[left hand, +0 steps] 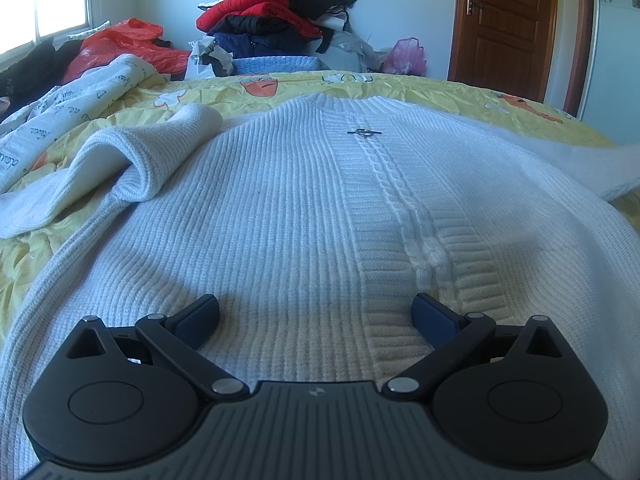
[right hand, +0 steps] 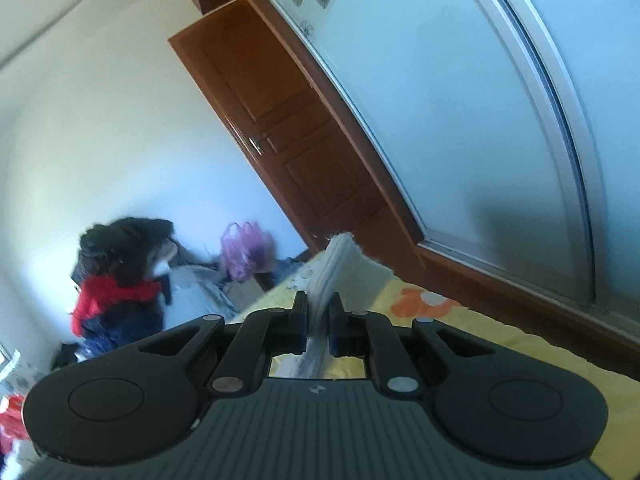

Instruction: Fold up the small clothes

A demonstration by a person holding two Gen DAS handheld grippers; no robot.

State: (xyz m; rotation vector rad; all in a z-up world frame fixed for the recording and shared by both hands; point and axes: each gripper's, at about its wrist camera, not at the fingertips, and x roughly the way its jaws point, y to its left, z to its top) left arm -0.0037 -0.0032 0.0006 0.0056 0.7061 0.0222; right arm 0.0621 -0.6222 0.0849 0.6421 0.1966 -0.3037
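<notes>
Left wrist view first: my left claw [left hand: 316, 312] sits with its blue-padded fingers [left hand: 200, 314] spread wide, nothing between them, poised low over the hem of the white knit sweater [left hand: 260, 208]. From there the sweater runs away toward twelve o'clock, lying flat on the yellow bedsheet [left hand: 420, 82]. Its cable-knit band climbs from one o'clock, and a small metal clasp [left hand: 364, 132] rests on it near the collar. At ten o'clock one sleeve [left hand: 152, 148] is folded in over the shoulder; at two o'clock the other sleeve trails off to the side. Beyond the bed, at twelve, a heap of red and dark clothes [left hand: 276, 12] is stacked against the wall, an orange plastic bag [left hand: 128, 42] lies at eleven, and a brown door [left hand: 508, 20] stands at one.

On the right wrist view, my right claw [right hand: 318, 320] is clamped tight on a strip of white knit fabric [right hand: 340, 258], which sticks out past the fingertips toward twelve, raised above the sheet. That camera is tilted; the door slants from eleven, with a pink bag [right hand: 246, 254] at ten.
</notes>
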